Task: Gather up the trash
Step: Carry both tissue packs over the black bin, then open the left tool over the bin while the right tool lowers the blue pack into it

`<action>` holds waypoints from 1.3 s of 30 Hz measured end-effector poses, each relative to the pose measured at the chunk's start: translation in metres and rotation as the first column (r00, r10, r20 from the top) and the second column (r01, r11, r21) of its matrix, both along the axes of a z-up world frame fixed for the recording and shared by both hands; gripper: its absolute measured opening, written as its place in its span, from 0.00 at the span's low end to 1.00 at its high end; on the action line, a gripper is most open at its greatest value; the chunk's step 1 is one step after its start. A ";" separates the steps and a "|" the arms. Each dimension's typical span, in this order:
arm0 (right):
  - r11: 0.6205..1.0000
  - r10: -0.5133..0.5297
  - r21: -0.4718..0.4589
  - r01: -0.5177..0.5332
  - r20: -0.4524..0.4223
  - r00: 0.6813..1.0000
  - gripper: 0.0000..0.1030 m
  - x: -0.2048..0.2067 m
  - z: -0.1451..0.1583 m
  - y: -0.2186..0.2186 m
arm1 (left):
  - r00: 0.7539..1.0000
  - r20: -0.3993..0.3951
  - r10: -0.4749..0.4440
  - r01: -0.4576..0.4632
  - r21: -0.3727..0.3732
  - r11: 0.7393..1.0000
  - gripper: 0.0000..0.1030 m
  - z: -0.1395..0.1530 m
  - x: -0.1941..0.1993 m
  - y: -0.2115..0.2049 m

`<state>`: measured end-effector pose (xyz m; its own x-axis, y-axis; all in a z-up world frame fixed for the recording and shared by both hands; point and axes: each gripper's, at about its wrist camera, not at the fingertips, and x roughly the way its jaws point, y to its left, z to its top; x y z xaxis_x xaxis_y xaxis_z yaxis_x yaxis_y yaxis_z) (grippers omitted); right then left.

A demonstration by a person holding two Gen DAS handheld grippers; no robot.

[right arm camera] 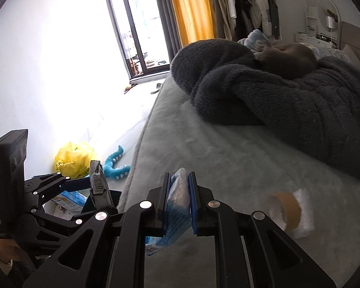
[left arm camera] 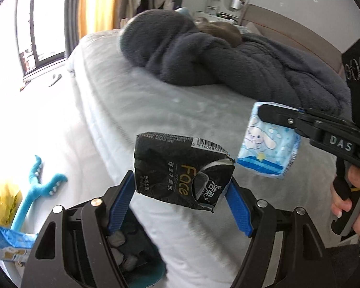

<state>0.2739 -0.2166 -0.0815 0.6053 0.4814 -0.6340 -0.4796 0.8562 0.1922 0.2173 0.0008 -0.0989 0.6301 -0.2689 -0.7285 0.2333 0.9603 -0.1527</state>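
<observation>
Black tissue packet (left arm camera: 183, 170) gripped by left gripper (left arm camera: 181, 192), blue wrapper (right arm camera: 178, 192) pinched by right gripper (right arm camera: 178, 201); carry both steadily, grips firm, to the bin.

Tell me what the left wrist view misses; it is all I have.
Observer: A tape roll lies on the bed, right of the right hand-held gripper.
Operator: Say what sits on the floor past the blue plush.
Observer: A crumpled yellow bag, whole in the right wrist view, beside the blue plush.
Operator: Confirm the right grip.
Observer: Its pads press flat on the blue tissue pack; the pack's lower end hangs below them.
</observation>
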 end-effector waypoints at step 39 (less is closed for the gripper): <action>0.960 0.262 -0.076 -0.270 -0.107 0.959 0.14 -0.012 -0.047 0.204 | 0.921 -0.304 0.246 -0.237 0.066 0.969 0.89 -0.061 -0.025 0.170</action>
